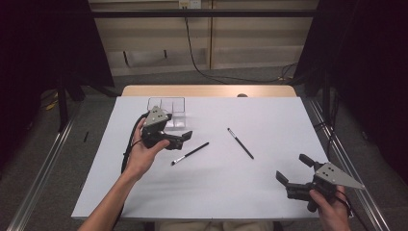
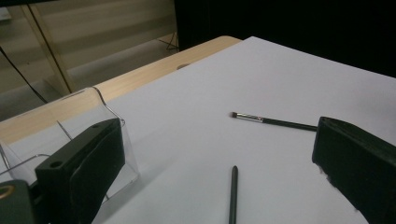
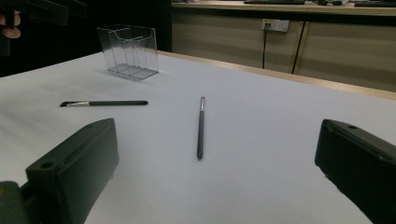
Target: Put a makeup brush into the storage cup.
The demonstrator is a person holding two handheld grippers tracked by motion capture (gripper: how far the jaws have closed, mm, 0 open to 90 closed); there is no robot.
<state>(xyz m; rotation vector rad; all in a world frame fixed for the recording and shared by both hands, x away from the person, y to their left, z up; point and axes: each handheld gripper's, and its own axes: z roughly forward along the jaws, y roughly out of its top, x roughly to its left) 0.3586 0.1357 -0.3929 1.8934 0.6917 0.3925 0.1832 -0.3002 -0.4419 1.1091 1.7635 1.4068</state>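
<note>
The worktop point(image 1: 269, 187) is a flat white sheet, matt and unmarked, over a pale wooden top whose far edge shows as a tan strip with a small round hole in it. Grey floor surrounds it, with metal rails running along both sides. Dark curtains hang left and right. Behind stands a beige panelled wall with a socket, and a black cable drops from it and trails across the floor.

Nearest, the right tongs point(image 1: 291, 169) are held low at the near right corner in one hand point(image 1: 332, 211), jaws wide apart and holding nothing. In the right gripper view the jaws frame bare sheet.

Farther in at the left, the other hand point(image 1: 142, 156) holds the left tongs point(image 1: 184, 137) above the sheet. Their jaws are also apart and hold nothing.

Two brushes lie flat mid-worktop, well apart from each other. The left brush point(image 1: 190, 153) lies just beside the left tongs, bristle end toward the person. In the left gripper view its handle tip point(image 2: 233, 193) lies between the jaws. The right brush point(image 1: 240, 143) lies slanted near the centre, between the two tongs, its bristle end pointing away.

One clear box point(image 1: 174, 105) with open compartments stands upright near the far left edge, just behind the left tongs.
</note>
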